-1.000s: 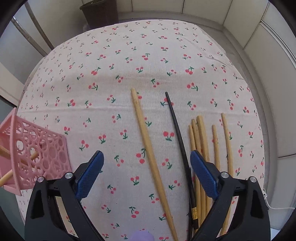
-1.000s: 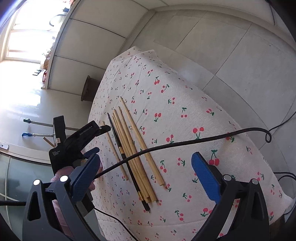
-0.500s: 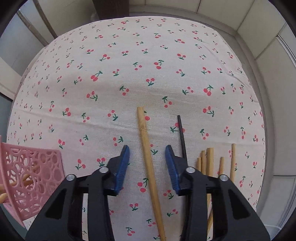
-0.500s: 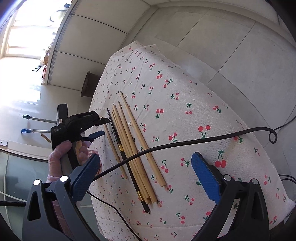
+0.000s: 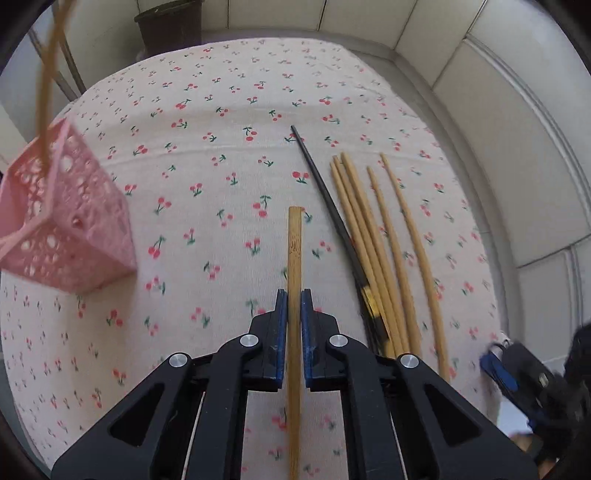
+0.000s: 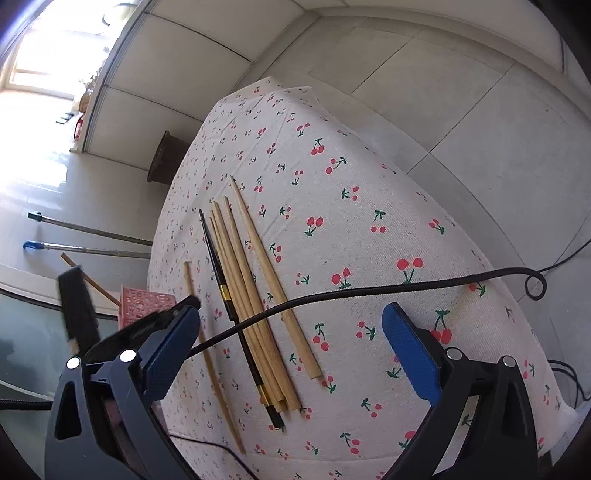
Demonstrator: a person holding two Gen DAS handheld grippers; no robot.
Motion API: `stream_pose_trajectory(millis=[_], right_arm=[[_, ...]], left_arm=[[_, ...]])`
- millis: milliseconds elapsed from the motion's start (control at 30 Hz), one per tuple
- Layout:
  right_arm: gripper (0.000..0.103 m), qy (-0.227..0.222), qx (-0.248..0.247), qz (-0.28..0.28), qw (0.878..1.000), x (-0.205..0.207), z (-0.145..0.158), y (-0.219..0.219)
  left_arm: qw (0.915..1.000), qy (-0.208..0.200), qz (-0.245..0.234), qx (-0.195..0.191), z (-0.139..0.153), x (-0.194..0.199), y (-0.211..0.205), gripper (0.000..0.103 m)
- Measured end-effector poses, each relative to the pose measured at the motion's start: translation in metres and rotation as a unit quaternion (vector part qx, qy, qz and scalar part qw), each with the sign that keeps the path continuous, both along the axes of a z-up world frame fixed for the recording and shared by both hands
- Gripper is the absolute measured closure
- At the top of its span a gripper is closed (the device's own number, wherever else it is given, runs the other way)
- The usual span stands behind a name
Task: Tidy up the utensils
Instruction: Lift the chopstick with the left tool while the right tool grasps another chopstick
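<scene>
Our left tongs point(image 5: 294, 295) are clamped tight on a light bamboo chopstick point(image 5: 294, 251), held above the table's cherry-print cloth point(image 5: 207, 173). Our right tongs point(image 6: 291, 332) hang wide open with nothing between the blue pads. A black chopstick point(image 5: 328, 206) and four more bamboo chopsticks point(image 5: 373, 240) lie together on the cloth, well apart from the pink perforated plastic holder point(image 5: 70, 229) to the left

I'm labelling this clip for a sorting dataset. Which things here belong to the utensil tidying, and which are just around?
Job:
- bamboo chopstick clamped in left gripper
- loose bamboo chopsticks
- black chopstick
- pink holder

Just around:
- black cable
- dark bin
- cherry tablecloth
</scene>
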State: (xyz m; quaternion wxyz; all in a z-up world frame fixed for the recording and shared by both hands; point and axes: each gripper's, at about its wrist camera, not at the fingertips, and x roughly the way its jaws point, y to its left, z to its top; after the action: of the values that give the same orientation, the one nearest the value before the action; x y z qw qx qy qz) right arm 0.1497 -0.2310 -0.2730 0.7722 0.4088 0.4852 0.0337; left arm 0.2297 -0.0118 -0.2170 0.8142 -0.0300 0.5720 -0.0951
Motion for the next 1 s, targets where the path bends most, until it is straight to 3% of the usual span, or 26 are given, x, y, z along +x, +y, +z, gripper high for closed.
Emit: stream_pose_trajectory(millis=[100,200,333,533,800,933,1000], right_arm=[[0.007,0.008,-0.051,0.032,0.998,0.025,0.007,0.01],[0.011,0.016,-0.062,0.048,0.997,0.059,0.011,0.013],[0.031,0.021,-0.11,0.082,0.99,0.11,0.027,0.027],[0.043,0.037,-0.165,0.148,0.974,0.171,0.044,0.059],[0.044,0.05,-0.219,0.196,0.955,0.189,0.037,0.073],[0.069,0.065,-0.238,0.213,0.946,0.196,0.023,0.081],[0.072,0.07,-0.257,0.219,0.939,0.199,0.016,0.086]], left_arm=[[0.9976,-0.033,0.0,-0.061,0.031,-0.037,0.013,0.096],[0.9916,-0.079,0.001,-0.102,0.061,-0.072,0.024,0.096],[0.9863,-0.126,0.003,-0.106,0.079,-0.102,0.038,0.096],[0.9783,-0.169,0.001,-0.12,0.11,-0.119,0.058,0.096],[0.9753,-0.175,-0.011,-0.135,0.127,-0.132,0.064,0.096],[0.9737,-0.181,-0.015,-0.138,0.131,-0.135,0.064,0.096],[0.9735,-0.182,-0.013,-0.139,0.131,-0.135,0.067,0.096]])
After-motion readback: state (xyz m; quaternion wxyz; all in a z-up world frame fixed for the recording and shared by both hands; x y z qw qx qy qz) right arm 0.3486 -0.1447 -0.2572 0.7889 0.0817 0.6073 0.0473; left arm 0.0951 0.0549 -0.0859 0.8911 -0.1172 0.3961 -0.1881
